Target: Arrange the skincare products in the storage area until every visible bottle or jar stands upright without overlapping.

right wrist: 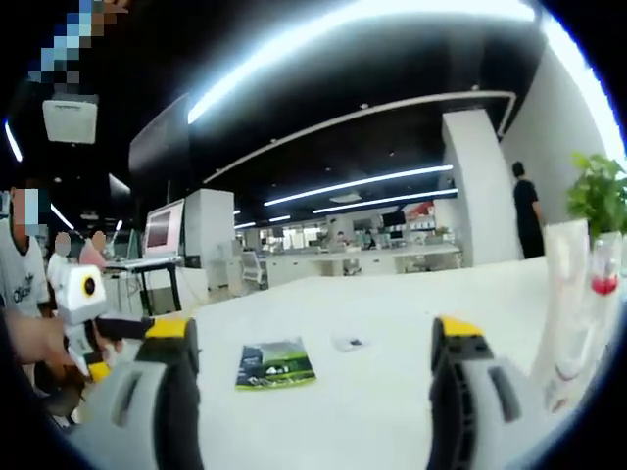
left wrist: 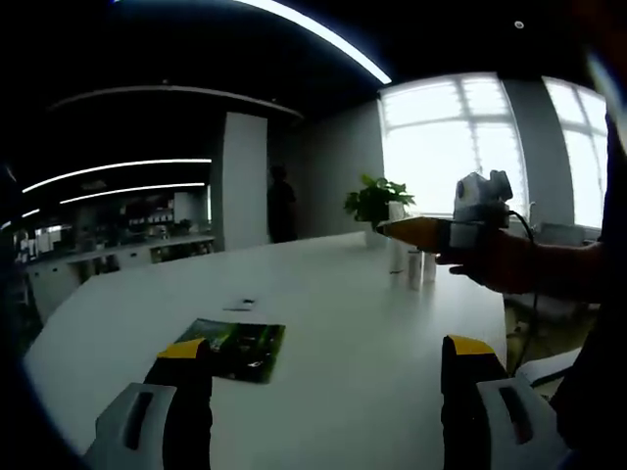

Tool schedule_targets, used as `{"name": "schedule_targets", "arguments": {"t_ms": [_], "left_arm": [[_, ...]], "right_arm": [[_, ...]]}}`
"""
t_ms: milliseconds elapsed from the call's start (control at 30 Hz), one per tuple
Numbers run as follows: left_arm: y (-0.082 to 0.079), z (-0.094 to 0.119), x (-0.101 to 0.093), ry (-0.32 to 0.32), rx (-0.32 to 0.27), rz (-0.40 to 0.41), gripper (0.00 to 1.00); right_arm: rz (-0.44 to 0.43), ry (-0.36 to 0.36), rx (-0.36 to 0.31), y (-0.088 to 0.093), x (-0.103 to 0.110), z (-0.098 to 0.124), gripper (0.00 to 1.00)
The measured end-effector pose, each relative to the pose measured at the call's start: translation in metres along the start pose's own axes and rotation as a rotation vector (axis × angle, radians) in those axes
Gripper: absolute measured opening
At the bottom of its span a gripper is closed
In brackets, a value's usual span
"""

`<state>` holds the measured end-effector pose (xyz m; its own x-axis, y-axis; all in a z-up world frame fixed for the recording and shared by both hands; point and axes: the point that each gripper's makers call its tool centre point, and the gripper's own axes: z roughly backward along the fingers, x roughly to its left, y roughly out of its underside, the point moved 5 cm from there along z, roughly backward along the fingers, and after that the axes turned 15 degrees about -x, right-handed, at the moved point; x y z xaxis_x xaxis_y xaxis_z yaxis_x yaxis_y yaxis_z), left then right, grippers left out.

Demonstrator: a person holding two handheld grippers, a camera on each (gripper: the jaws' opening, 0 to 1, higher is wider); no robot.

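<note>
While both grippers, left (left wrist: 323, 392) and right (right wrist: 313, 382), hold jaws apart, the bottles (left wrist: 419, 264) right of centre look light, tippy: grasp mid-body.

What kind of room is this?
Probably a big open office: a long white table, rows of desks under strip ceiling lights, a screen, and a potted plant by the windows.

Left gripper (left wrist: 323, 377) held level over the table, jaws wide apart, nothing between. Right gripper (right wrist: 313, 367) likewise spread and empty. Right gripper (left wrist: 411, 231) seen from the left view, gripped by a hand (left wrist: 495, 259), sleeve behind.
</note>
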<state>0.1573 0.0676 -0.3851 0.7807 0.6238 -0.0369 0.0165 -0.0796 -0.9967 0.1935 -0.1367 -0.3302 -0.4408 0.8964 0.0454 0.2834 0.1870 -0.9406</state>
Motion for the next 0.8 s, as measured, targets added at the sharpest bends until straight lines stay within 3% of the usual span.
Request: {"name": "schedule_targets", "arguments": {"t_ms": [300,800], "left_arm": [[0.001,-0.007,0.013,-0.009,0.01,-0.005,0.99],[0.009,-0.013,0.045,-0.053,0.037,-0.003,0.99]], "right_arm": [[-0.022,-0.039,0.029,0.016,-0.005,-0.023,0.97],[-0.064,-0.082,0.11,0.052,0.005,-0.056,0.93]]}}
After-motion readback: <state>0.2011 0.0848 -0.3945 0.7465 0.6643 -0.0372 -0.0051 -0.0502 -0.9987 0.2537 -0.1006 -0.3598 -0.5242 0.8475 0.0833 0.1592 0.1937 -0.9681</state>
